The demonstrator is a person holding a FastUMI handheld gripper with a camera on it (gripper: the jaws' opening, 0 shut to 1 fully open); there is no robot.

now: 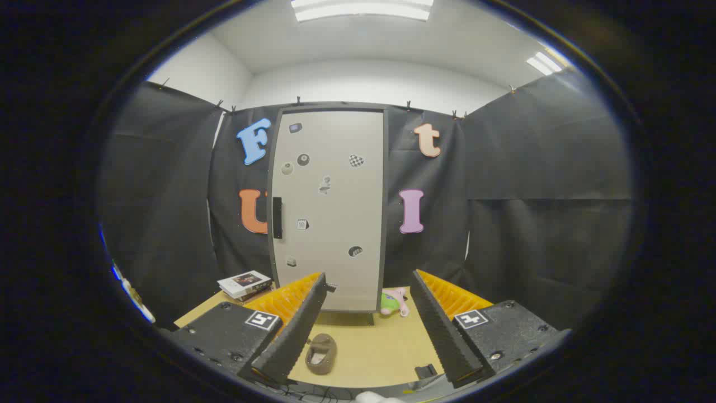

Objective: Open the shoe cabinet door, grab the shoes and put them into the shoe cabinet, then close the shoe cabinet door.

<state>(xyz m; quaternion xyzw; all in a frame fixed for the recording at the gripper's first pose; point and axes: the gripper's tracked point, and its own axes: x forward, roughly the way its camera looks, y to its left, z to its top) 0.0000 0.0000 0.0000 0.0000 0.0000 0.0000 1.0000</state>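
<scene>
Table (369, 352): cabinet (327, 207), shoe (321, 353), books (245, 284), toy (395, 302)

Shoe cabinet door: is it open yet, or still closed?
Closed. The shoe cabinet door sits flush in its dark frame, handle untouched. The gripper is open, well short of it.

The gripper (369, 296) is wide open. A brown shoe (321, 353) lies between its fingers. Bare table (369, 347) leads to the closed cabinet door (329, 210). Books (245, 284) and a toy (394, 303) sit beside it.
</scene>
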